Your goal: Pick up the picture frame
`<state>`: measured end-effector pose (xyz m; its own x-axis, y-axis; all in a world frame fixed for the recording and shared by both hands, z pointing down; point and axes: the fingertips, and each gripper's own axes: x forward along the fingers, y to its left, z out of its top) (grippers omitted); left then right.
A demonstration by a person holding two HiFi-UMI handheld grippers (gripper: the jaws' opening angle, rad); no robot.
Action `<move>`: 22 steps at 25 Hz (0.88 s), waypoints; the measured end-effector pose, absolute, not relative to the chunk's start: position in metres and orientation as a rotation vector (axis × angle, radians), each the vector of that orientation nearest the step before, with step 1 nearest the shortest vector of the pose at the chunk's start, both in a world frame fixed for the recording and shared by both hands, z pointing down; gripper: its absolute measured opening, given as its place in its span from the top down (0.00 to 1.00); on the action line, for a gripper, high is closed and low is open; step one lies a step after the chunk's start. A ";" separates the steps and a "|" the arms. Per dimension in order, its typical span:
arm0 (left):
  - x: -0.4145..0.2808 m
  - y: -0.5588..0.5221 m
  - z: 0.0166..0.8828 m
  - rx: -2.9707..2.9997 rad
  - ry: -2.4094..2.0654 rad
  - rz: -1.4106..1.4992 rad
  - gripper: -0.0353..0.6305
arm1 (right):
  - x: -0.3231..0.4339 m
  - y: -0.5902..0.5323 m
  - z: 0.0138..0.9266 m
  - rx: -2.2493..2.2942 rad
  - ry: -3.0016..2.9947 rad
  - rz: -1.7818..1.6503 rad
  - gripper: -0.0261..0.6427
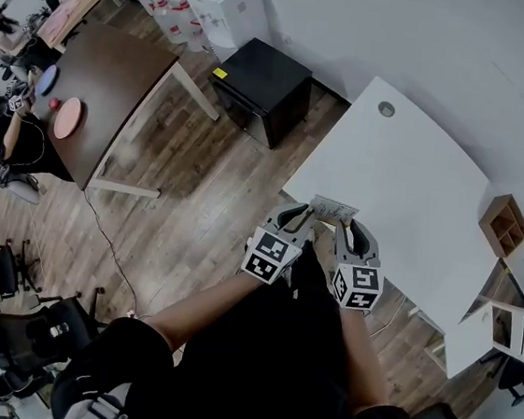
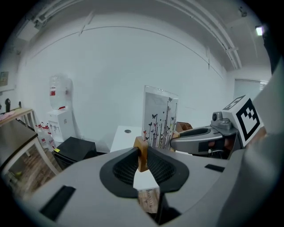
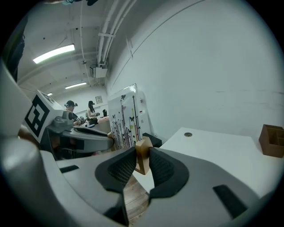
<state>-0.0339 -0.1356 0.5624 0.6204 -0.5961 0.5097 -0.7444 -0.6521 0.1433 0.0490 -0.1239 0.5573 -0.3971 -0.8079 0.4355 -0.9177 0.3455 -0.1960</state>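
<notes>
The picture frame (image 1: pixel 332 209) is a clear panel printed with butterflies and stems, standing on two small wooden feet. It hangs in the air over the near edge of the white table (image 1: pixel 406 183), held from both ends. My left gripper (image 1: pixel 300 220) is shut on one wooden foot (image 2: pixel 142 153), with the panel (image 2: pixel 159 120) rising just behind it. My right gripper (image 1: pixel 348 231) is shut on the other wooden foot (image 3: pixel 143 155), the panel (image 3: pixel 126 117) standing to its left. Each gripper shows in the other's view.
A small wooden box (image 1: pixel 503 225) sits at the table's right end, and a round grommet (image 1: pixel 386 109) near its far edge. A black cabinet (image 1: pixel 262 88) stands on the wood floor to the left, beyond it a dark table (image 1: pixel 106 92) with people seated.
</notes>
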 end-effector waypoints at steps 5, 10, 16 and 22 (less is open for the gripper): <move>-0.040 -0.101 0.538 2.511 -1.107 0.527 0.85 | 0.043 -0.086 0.536 1.578 -2.347 0.594 0.81; -0.029 -0.085 0.523 2.496 -1.261 0.458 0.85 | 0.056 -0.071 0.522 1.593 -2.361 0.571 0.81; -0.012 -0.078 0.503 2.471 -1.294 0.395 0.85 | 0.072 -0.066 0.500 1.573 -2.391 0.530 0.81; 0.009 -0.097 0.474 2.517 -1.333 0.319 0.85 | 0.094 -0.084 0.471 1.632 -2.410 0.435 0.81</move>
<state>0.0094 -0.0968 0.4741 0.5512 -0.7712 0.3184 -0.8318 -0.5376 0.1379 0.0940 -0.0837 0.4706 -0.3714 -0.8701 0.3241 -0.9285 0.3477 -0.1304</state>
